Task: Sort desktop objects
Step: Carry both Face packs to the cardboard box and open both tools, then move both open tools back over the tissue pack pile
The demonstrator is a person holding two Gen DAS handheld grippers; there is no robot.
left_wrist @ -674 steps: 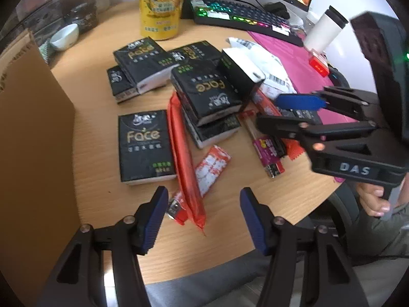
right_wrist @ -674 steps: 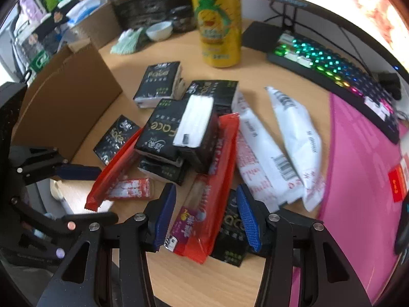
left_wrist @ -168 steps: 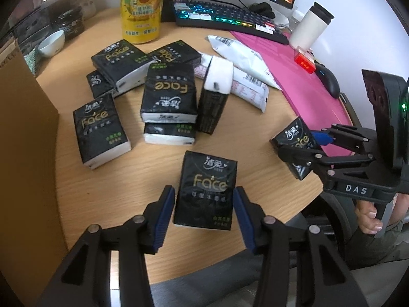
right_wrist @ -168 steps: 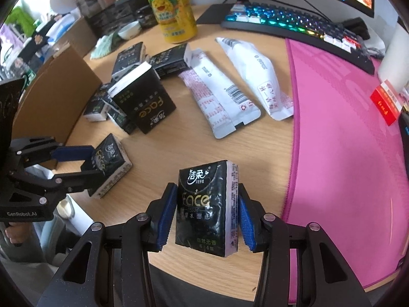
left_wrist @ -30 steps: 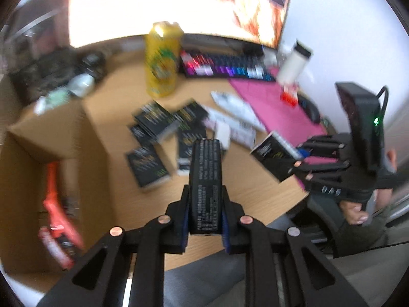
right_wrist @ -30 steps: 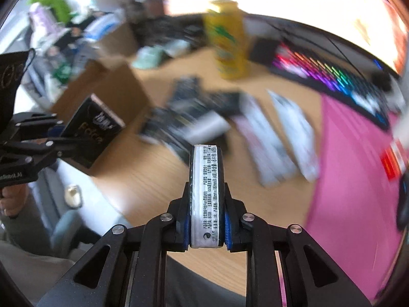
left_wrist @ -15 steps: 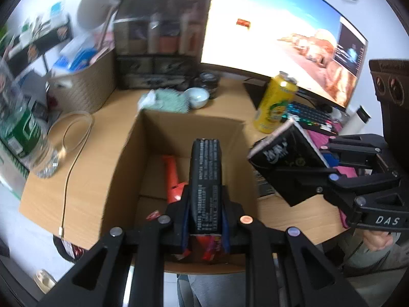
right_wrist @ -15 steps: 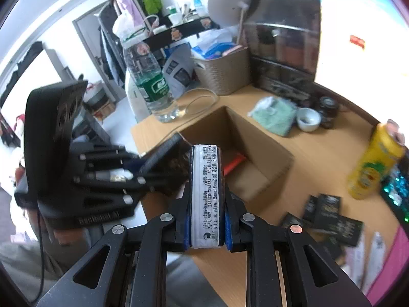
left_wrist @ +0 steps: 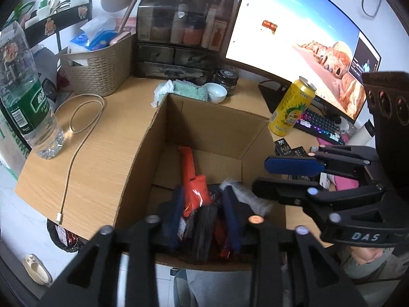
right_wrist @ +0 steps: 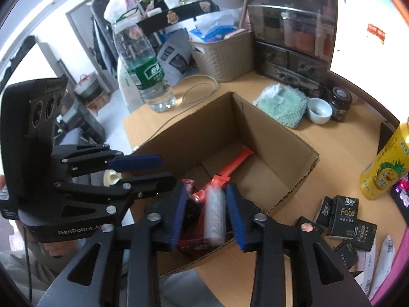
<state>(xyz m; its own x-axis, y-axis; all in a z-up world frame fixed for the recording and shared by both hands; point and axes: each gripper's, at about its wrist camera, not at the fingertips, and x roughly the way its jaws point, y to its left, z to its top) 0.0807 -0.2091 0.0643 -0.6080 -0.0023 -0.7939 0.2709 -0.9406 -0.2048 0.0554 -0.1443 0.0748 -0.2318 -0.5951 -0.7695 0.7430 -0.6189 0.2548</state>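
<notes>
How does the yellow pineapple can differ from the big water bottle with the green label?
The yellow can is opaque metal with a pineapple print; the water bottle is clear plastic with a green label. The can looks shorter than the bottle. The can stands right of the cardboard box, by the keyboard; the bottle stands left, near the desk's edge. Both stand upright on the desk.

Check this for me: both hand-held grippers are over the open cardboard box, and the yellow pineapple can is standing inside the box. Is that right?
Not quite. The yellow pineapple can stands on the desk outside the cardboard box, near the keyboard, as the left wrist view shows. Both the left hand-held gripper and the right hand-held gripper are indeed over the open box.
</notes>
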